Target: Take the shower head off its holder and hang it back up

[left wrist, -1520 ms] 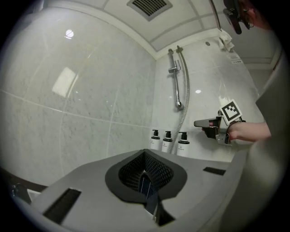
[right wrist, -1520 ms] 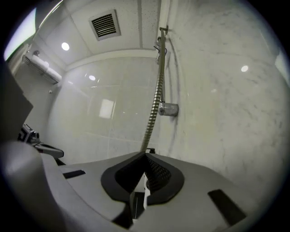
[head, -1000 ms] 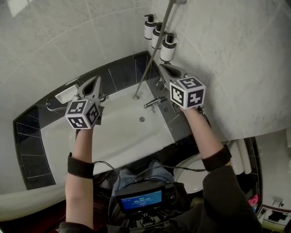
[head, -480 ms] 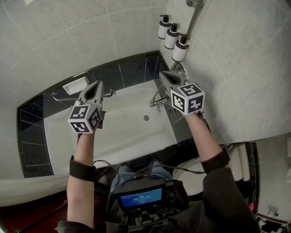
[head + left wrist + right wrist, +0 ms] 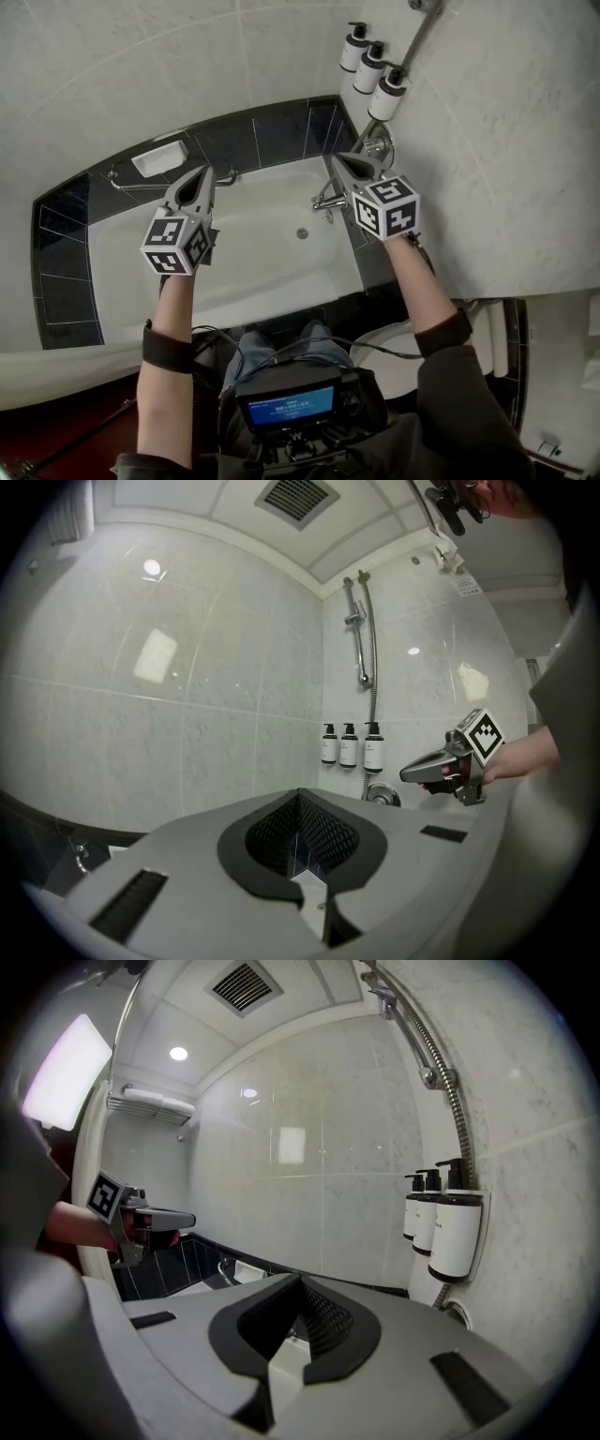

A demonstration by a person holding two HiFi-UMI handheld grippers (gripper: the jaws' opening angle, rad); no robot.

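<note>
The shower rail with its holder [image 5: 354, 618] and the metal hose [image 5: 372, 696] run down the right-hand wall; I cannot make out the shower head itself. In the head view only the hose's lower stretch [image 5: 415, 37] shows, above the three bottles. My left gripper [image 5: 201, 180] hangs over the bathtub [image 5: 234, 272], shut and holding nothing. Shut and empty too, my right gripper [image 5: 343, 165] points at the round wall valve [image 5: 378, 147] and stays apart from the hose. Each gripper appears in the other's view: the right gripper [image 5: 413, 773] and the left gripper [image 5: 186, 1218].
Three pump bottles [image 5: 375, 73] sit in a wall rack above the tap [image 5: 327, 201]. A soap dish [image 5: 159, 159] and a grab bar [image 5: 131, 184] line the dark-tiled far ledge. A toilet [image 5: 394, 342] stands at the lower right.
Both grippers have come down, away from the hose and bottles toward the tub and valve. The head view has shifted, so the bottles now sit higher and further right.
</note>
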